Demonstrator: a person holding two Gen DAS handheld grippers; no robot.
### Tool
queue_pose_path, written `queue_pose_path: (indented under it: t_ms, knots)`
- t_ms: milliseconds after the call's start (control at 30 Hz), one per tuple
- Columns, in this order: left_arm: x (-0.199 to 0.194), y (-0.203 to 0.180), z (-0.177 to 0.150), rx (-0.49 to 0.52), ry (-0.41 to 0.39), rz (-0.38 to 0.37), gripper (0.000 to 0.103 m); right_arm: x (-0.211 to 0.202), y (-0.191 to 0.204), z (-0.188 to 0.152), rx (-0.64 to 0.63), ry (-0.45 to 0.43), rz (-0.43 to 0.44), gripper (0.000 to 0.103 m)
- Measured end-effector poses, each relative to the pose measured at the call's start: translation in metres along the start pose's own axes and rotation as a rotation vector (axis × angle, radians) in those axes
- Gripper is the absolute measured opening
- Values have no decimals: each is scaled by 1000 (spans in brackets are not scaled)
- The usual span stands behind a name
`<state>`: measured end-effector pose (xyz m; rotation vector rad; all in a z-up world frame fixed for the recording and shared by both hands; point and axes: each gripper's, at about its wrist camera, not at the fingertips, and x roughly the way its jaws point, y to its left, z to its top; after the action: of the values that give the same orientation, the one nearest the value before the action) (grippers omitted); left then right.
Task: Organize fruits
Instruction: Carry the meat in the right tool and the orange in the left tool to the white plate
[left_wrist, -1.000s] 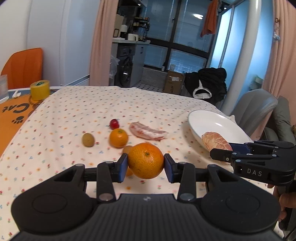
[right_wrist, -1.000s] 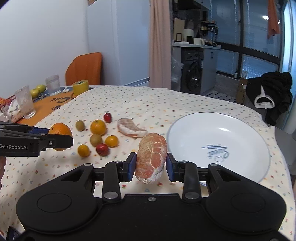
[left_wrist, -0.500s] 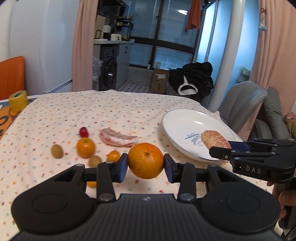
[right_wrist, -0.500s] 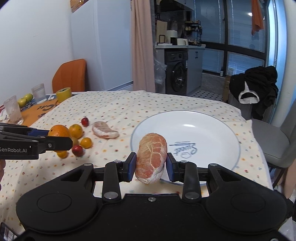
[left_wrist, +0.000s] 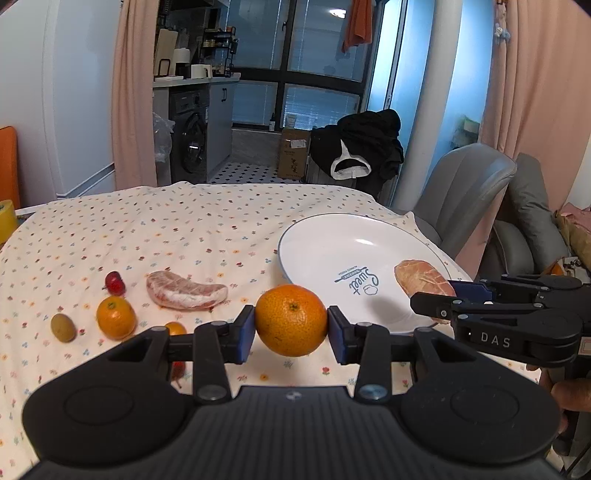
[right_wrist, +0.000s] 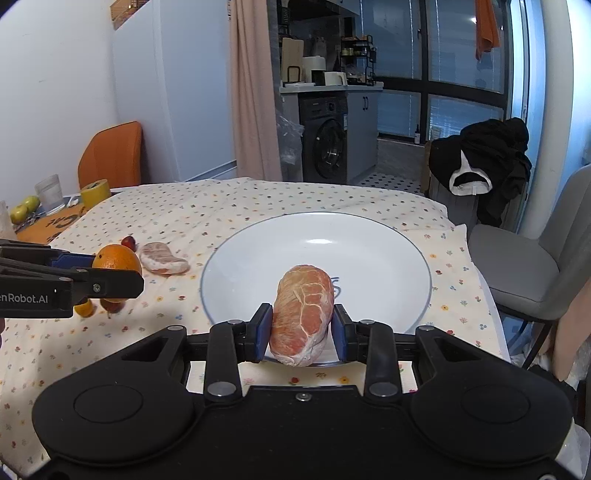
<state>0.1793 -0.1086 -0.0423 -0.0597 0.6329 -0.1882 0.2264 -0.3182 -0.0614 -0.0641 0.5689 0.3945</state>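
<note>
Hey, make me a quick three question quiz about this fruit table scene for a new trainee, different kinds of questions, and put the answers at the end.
1. True or false: the left gripper is empty.
2. Multiple choice: the peeled pink fruit piece in the right gripper is A) over the white plate's near edge, B) beside the yellow tape roll, C) on the grey chair.
3. Fill in: a second peeled piece lies on the ____, left of the plate.

Key: 1 false, it is shut on the large orange. 2 A. 3 tablecloth.
</note>
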Motion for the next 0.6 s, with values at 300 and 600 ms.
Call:
queue_pose_path:
  t_ms: [300,600]
  knots:
    - [22,-10,10,28,16,-9,40,17,-15,0,19,4,-37,32]
    - [42,-21,17,46,38,-24,40,17,-31,1,79,-37,-76,41]
